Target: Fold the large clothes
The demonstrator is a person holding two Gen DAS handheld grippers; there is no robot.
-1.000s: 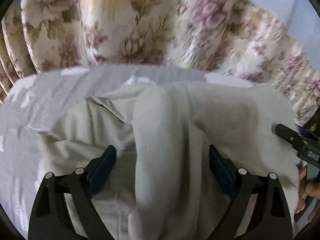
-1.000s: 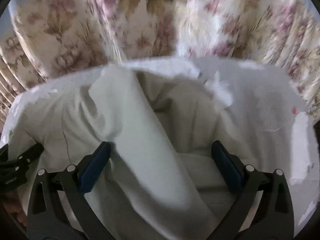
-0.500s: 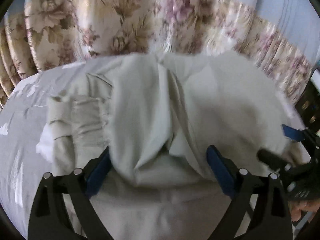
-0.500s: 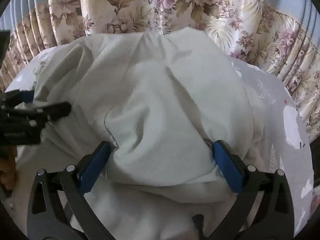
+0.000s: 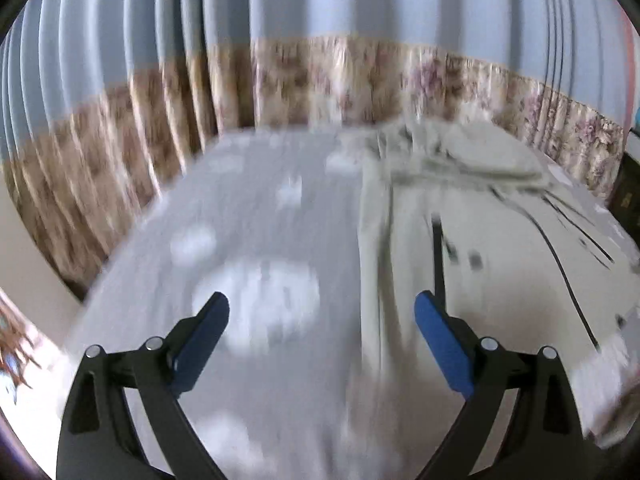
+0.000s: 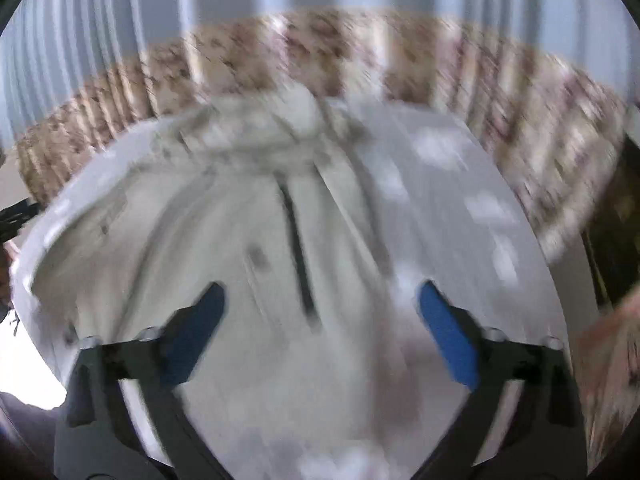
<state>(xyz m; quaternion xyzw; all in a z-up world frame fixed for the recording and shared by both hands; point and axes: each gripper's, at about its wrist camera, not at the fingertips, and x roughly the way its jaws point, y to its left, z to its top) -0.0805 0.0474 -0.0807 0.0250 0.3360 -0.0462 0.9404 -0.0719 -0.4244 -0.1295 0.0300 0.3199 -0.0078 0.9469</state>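
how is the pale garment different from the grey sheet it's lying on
The pale garment is plain cream; the grey sheet is grey with white patches. The garment is creased and bunched at its far end; the sheet lies smooth and flat. The garment covers only part of the bed; the sheet spreads well beyond it. In the left wrist view, the garment lies to the right, leaving the sheet bare on the left. Both are soft fabric, blurred here.

Spread tongs [image 6: 320, 312], pale garment [image 6: 224, 232], bedsheet [image 6: 480, 208]
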